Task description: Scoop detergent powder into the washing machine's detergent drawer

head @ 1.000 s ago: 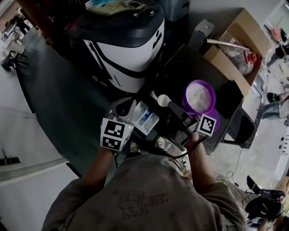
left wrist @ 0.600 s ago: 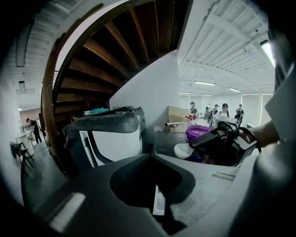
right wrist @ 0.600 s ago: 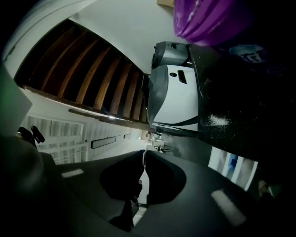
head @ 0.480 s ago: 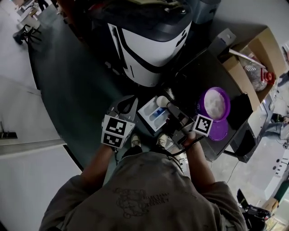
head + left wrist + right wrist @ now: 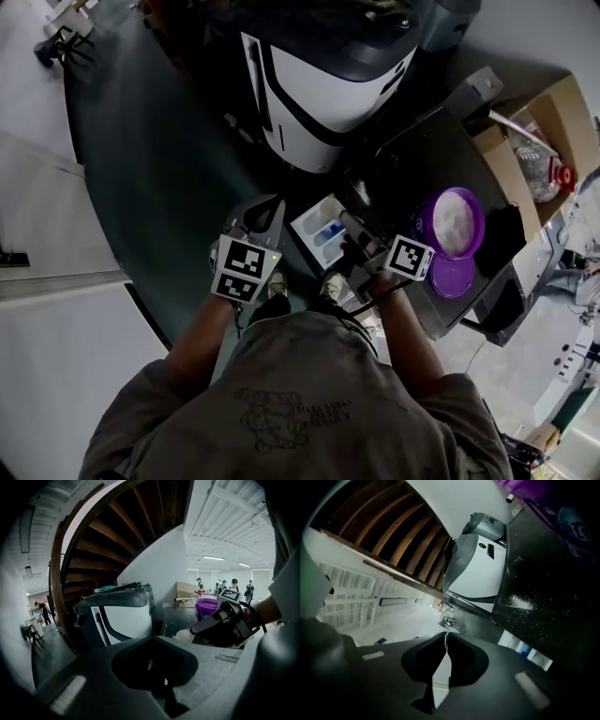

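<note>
The detergent drawer (image 5: 319, 228) stands pulled out below the washing machine (image 5: 328, 84), a white plastic tray with a blue compartment, partly covered by the right gripper (image 5: 349, 225) that hangs just over its right end. That gripper's jaws are pressed almost together on a thin white strip, the handle of the scoop (image 5: 185, 633). The left gripper view shows the scoop's rounded white bowl sticking out past the jaw tips, but whether it holds powder cannot be made out. The left gripper (image 5: 261, 214) is just left of the drawer, its jaws closed on nothing.

To the right, on the black tabletop (image 5: 422, 159), sits the round purple tub (image 5: 455, 223), open and filled with white powder, with its purple lid (image 5: 453, 275) touching its near side. Spilled powder (image 5: 519, 603) speckles the tabletop near the drawer. A cardboard box (image 5: 548, 122) lies beyond the table, cut off by the frame. The machine's top is dark and glossy, its front white.
</note>
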{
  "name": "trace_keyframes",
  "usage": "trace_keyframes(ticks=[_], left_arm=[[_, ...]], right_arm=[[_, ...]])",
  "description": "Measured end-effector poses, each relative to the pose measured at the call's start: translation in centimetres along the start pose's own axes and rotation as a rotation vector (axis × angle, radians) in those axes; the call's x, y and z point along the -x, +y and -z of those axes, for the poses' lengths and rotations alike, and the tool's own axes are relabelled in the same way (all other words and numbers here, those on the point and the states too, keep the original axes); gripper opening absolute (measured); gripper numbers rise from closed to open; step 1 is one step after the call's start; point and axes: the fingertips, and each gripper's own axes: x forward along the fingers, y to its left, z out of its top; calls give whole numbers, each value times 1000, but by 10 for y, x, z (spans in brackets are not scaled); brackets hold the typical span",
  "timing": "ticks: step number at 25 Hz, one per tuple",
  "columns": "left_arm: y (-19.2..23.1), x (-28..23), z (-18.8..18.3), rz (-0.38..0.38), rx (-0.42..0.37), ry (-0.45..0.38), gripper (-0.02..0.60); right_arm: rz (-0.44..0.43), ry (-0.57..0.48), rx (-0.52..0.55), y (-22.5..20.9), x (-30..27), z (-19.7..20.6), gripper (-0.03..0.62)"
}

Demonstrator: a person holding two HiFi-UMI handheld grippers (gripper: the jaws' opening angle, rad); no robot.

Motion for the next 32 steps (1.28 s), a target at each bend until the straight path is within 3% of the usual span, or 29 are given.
trace_keyframes(ticks=[3,21,32], left_arm=[[1,-1,8,-1,12,8,0],[14,6,38,-16,102,32,0],[12,8,51,12,107,41,0]], right_arm=[[110,56,111,-22,-3,10,37],[354,271,588,-81,-37,52,37],[494,329,779,-107,-43,60,37]])
